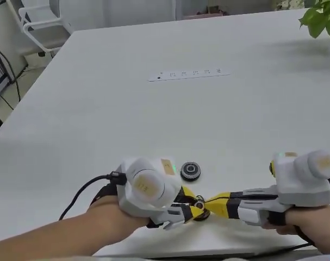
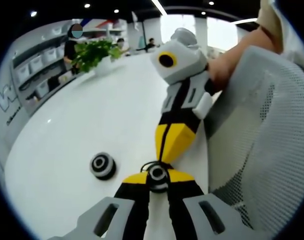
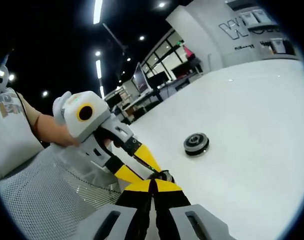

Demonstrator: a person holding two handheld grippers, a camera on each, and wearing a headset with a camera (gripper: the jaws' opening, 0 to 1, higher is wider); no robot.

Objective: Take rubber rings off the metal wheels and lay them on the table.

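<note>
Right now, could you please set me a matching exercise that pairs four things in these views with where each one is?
Things:
1. held wheel
2. loose wheel
3. plant
4. socket strip

Places:
A. at the far right end of the table
B. lying flat on the tabletop by itself, just beyond the held wheel
C. set into the tabletop, further back, near its middle
D. clamped between the fingers of the left gripper

Pairs: 1-D, 2-B, 3-A, 4-C
</note>
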